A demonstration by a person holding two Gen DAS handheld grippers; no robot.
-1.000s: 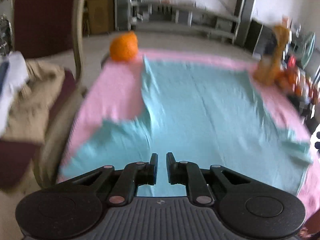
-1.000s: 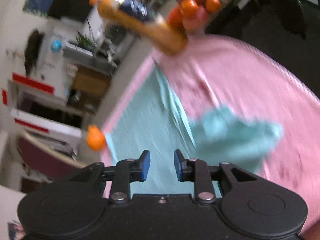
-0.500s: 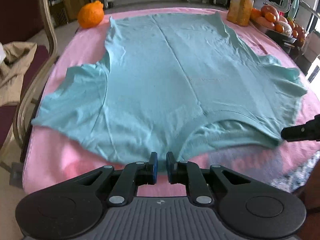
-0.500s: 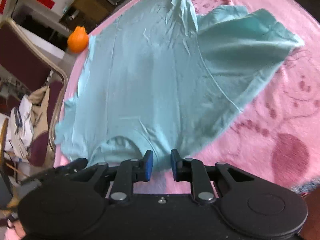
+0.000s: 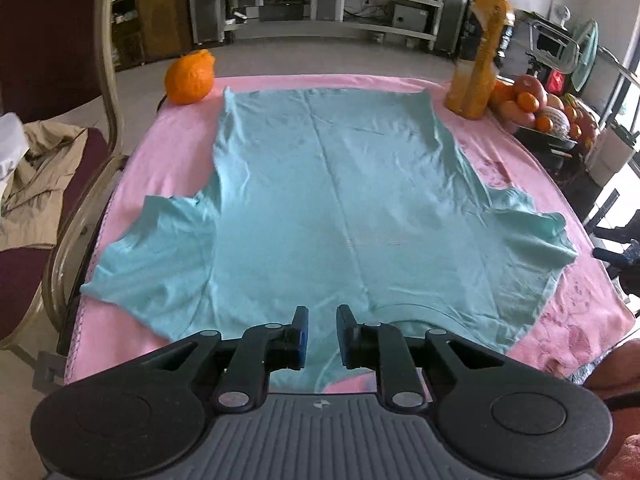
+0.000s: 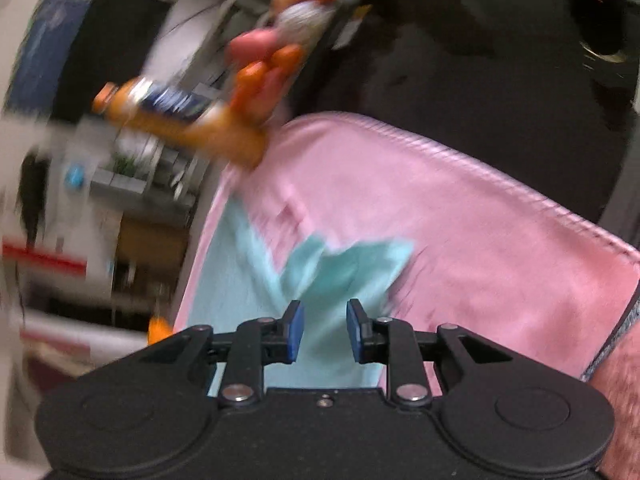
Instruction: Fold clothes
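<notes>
**Pink-covered desk, teal shirt spread flat, both fingers parting above it**

Pink cloth [image 5: 176, 152] covers the desk from edge to edge, and on it lies the teal T-shirt [image 5: 320, 200], spread flat with its collar at the near edge and its hem at the far one.

At the left gripper [image 5: 322, 336], the fingers [image 5: 299, 334] stand at a narrow gap and are opening, hovering just over the collar; nothing is pinched between them. Outward from there the shirt's two short sleeves fan to either side, the left one reaching close to the desk's edge, the right one a little rumpled.

At the right gripper [image 6: 324, 330], seen through heavy blur, the fingers [image 6: 294, 330] are likewise narrowly apart and opening, with shirt fabric below them but none gripped. A sleeve [image 6: 348, 268] lies ahead of them on the pink cloth. A bare wrist with a grey cuff [image 6: 616, 340] shows at the right edge.

Further out, an orange [image 5: 190, 78] sits at the far left corner and a juice bottle [image 5: 478, 52] at the far right one, both just beside the hem. Beyond the bottle stands a fruit bowl [image 5: 540, 108]. A chair [image 5: 60, 168] draped with beige clothing stands to the left.
</notes>
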